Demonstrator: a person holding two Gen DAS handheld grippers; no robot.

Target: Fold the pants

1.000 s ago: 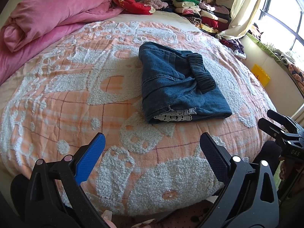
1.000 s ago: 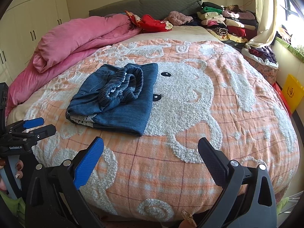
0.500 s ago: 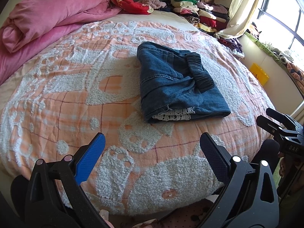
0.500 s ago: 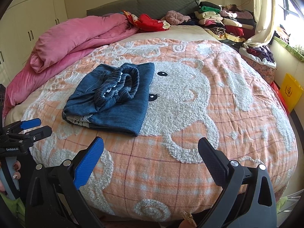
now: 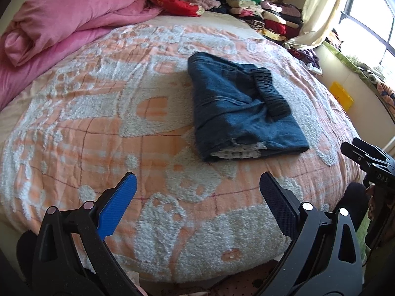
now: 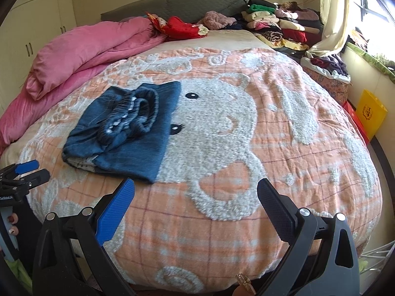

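Pants (image 5: 243, 108) folded, frame centre on bed (image 5: 98, 128); left gripper (image 5: 197, 192), right gripper (image 6: 196, 197) wide open, empty, clear of pants: fold looks done.

I see a pink quilt (image 6: 81, 49) bunched at my bed's left; folded clothes (image 6: 279, 24) stacked by the curtain (image 6: 333, 12); a yellow box (image 6: 371, 113) beside the bed.

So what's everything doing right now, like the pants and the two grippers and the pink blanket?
Pants: folded, lying flat on the bedspread, held by nothing.
Left gripper: open, empty, short of the pants.
Right gripper: open, empty, hanging over the bedspread.
Pink blanket: bunched up near the bed's head.
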